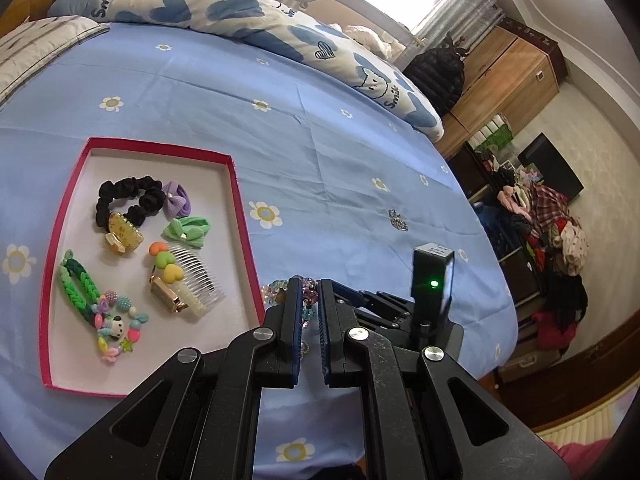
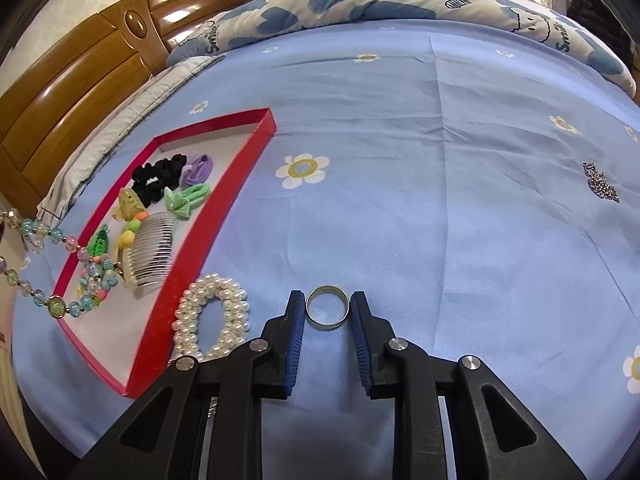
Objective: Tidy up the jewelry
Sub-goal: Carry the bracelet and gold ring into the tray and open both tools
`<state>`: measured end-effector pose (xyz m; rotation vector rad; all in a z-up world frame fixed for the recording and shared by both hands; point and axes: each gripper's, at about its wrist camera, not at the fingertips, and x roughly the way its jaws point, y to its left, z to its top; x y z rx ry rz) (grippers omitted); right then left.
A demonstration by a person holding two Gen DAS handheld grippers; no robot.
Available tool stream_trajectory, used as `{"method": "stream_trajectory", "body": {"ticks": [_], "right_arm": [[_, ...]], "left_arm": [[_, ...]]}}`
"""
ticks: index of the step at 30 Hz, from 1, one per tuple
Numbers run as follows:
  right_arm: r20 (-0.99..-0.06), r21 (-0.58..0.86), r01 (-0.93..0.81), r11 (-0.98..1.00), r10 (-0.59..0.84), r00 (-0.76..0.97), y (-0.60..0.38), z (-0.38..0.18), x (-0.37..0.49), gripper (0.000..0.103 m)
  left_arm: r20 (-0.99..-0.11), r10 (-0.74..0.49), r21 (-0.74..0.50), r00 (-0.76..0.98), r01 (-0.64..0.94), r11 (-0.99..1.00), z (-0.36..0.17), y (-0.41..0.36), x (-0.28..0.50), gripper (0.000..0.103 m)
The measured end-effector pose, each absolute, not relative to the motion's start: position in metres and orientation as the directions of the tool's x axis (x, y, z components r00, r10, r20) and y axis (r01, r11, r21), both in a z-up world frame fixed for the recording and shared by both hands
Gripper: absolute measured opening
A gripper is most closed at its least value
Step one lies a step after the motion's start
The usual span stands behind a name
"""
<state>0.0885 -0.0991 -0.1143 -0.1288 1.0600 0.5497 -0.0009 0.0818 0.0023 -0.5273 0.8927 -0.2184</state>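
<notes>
My left gripper [image 1: 310,292] is shut on a string of pastel glass beads [image 1: 276,294], just right of the red tray's [image 1: 240,208] near corner. In the right wrist view the same bead string [image 2: 52,236] hangs over the tray's [image 2: 224,184] left end. My right gripper [image 2: 327,300] points down at the blue sheet. A silver ring [image 2: 327,327] lies flat between its blue pads [image 2: 294,332], and a thin gap shows on the right side. The tray holds a black scrunchie [image 1: 128,200], bows, a clear comb [image 1: 200,280] and several clips.
A pearl bracelet [image 2: 212,320] lies on the sheet against the tray's near side. A small silver piece [image 2: 600,182] sits far right on the bed. A folded quilt [image 1: 240,12] lines the far edge. The bed ends at the right, above a cluttered floor [image 1: 552,240].
</notes>
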Motion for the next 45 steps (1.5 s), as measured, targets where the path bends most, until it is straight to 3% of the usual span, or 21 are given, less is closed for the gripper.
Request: {"method": "stream_trajectory", "body": {"ticks": [20, 34, 45], "right_arm": [[-0.773, 0.348, -0.584, 0.733, 0.577, 0.263, -0.04, -0.068, 0.045, 0.023], [-0.815, 0.328, -0.635, 0.699, 0.55, 0.184, 0.004, -0.088, 0.029, 0.023], [-0.859, 0.304, -0.632, 0.712, 0.492, 0.14, 0.021, -0.11, 0.033, 0.023]], "left_arm": [[-0.69, -0.349, -0.537, 0.634, -0.126, 0.834, -0.014, 0.129, -0.03, 0.006], [-0.737, -0.333, -0.546, 0.588, -0.228, 0.806, -0.064, 0.164, -0.04, 0.006], [-0.797, -0.262, -0.474, 0.545, -0.295, 0.83, -0.084, 0.176, -0.042, 0.006]]}}
